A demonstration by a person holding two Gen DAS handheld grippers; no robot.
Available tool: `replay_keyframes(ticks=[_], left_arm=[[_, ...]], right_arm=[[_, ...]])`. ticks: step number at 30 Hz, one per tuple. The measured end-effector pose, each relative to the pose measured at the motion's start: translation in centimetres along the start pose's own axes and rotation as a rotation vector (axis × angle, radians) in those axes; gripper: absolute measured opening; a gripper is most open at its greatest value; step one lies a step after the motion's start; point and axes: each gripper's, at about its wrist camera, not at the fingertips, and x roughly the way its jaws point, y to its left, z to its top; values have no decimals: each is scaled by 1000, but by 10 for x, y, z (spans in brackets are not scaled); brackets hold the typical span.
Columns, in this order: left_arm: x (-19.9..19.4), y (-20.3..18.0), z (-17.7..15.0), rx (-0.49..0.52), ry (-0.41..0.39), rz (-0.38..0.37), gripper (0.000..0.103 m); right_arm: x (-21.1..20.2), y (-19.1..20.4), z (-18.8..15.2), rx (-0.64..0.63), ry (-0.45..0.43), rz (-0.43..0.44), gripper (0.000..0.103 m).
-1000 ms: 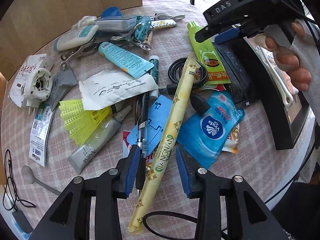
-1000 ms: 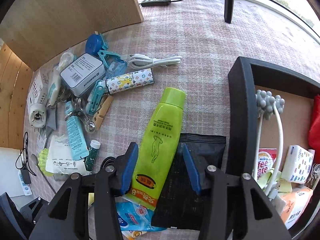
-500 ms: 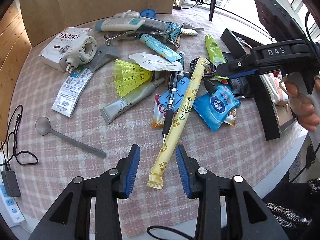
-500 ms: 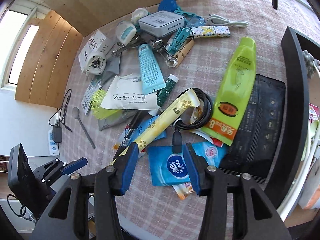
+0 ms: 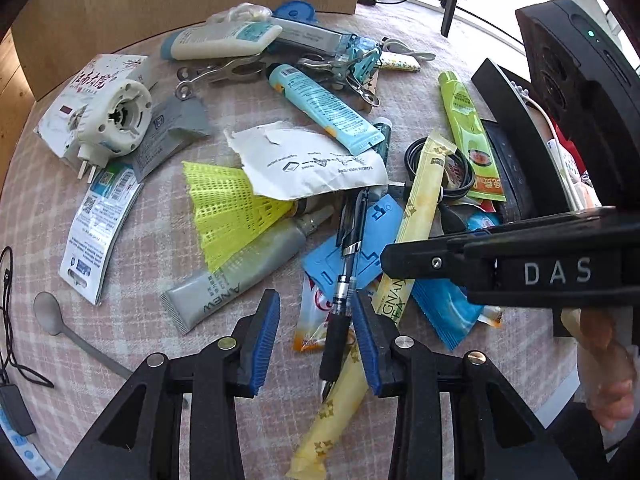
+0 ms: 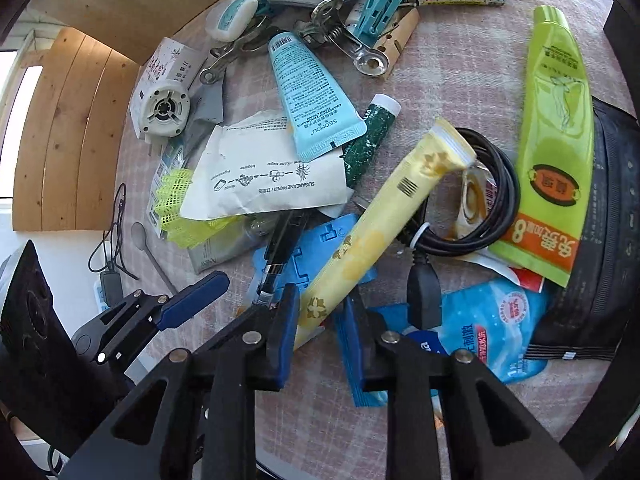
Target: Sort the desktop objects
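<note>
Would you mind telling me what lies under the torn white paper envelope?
Under the envelope lie the yellow shuttlecock and the black pen. The pen's upper end is covered.

The right gripper [image 6: 318, 316] is pointing steeply down, its jaws closing, perhaps already pressing. The left gripper [image 5: 316, 320] is hanging half-spread, pointing down. A hand [image 5: 604, 364] is gripping the right handle.

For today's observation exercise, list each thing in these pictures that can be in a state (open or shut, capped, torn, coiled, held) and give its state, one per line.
Left gripper: jaws apart, black pen between them.
Right gripper: jaws closing on the long yellow tea sachet.
Black pen: lying on the pile.
White paper sachet: torn open.
Black cable: coiled, tied.
Light blue tube: lying flat.
Yellow-green tube: capped.
</note>
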Motion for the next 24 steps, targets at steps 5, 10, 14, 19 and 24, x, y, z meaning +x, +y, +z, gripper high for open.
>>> replay_keyframes(ticks=[5, 10, 14, 19, 24], left_arm=[[15, -9, 14, 43, 29, -1, 34], [17, -12, 20, 56, 25, 4, 24], [12, -6, 17, 32, 14, 8, 10], [-2, 2, 7, -24, -12, -26, 10], [-20, 2, -3, -65, -40, -75, 10]], right_arm=[[-5, -15, 2, 27, -17, -5, 12], [-9, -20, 0, 29, -20, 15, 11], [-10, -12, -4, 23, -25, 45, 11], [-23, -5, -10, -8, -44, 64, 11], [-48, -14, -19, -26, -72, 82, 11]])
